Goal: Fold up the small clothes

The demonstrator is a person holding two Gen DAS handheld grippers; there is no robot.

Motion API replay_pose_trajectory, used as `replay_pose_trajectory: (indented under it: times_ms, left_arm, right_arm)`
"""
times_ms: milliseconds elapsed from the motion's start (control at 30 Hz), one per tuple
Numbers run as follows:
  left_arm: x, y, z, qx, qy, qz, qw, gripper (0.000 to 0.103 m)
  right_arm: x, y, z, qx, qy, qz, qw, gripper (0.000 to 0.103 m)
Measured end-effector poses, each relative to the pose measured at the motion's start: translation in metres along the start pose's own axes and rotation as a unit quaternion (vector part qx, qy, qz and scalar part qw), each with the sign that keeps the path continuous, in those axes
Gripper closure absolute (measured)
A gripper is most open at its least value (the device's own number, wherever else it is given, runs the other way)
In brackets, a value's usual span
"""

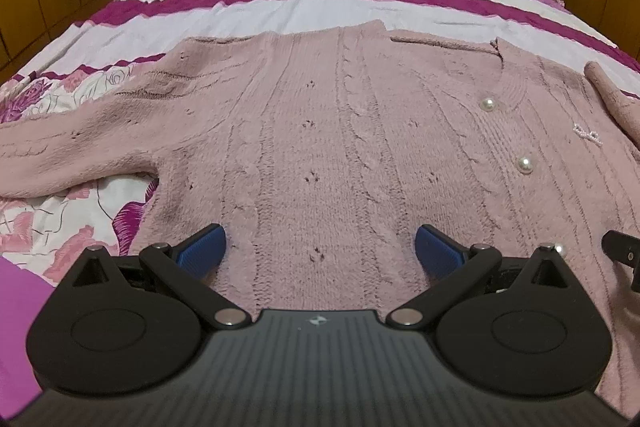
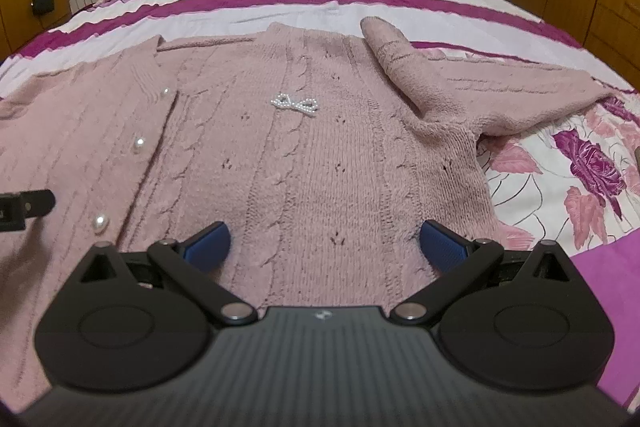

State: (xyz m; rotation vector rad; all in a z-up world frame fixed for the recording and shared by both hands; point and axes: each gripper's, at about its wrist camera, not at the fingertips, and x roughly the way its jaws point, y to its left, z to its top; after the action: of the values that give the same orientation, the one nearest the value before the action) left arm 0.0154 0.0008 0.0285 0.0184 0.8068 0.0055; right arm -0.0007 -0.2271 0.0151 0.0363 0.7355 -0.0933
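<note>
One cardigan (image 1: 320, 131) lies spread flat, front up, on the bed (image 1: 280, 7). Its right sleeve (image 2: 404, 67) is already turned in; the left sleeve (image 1: 76, 143) and body folds remain. Both claws, left (image 1: 320, 251) and right (image 2: 324, 247), hover wide and hold nothing, near the hem.

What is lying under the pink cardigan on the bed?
The pink cardigan lies on a floral and striped bedsheet, which shows around its edges. Whatever is directly beneath the knit is covered and cannot be seen.
</note>
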Motion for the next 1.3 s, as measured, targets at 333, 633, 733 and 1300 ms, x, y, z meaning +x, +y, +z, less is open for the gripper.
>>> replay_pose_trajectory:
  times_ms: [333,633,733,1300]
  left_arm:
    - [-0.020,-0.012,0.026,0.017,0.007,0.003,0.9998,0.000]
    - [-0.024,-0.028,0.048,0.016,0.013,-0.015,0.9997,0.000]
    - [-0.020,-0.034,0.052,0.017,0.018,-0.016,0.9996,0.000]
    - [-0.004,-0.042,0.059,0.018,0.043,0.000,0.9989,0.000]
  right_arm:
    - [-0.014,-0.025,0.024,0.036,0.013,0.046,0.998,0.000]
    - [-0.026,-0.068,0.058,0.046,-0.021,0.039,0.998,0.000]
    - [-0.023,-0.090,0.067,0.058,-0.026,0.024,0.998,0.000]
    - [0.019,-0.164,0.078,0.100,-0.019,-0.028,0.994,0.000]
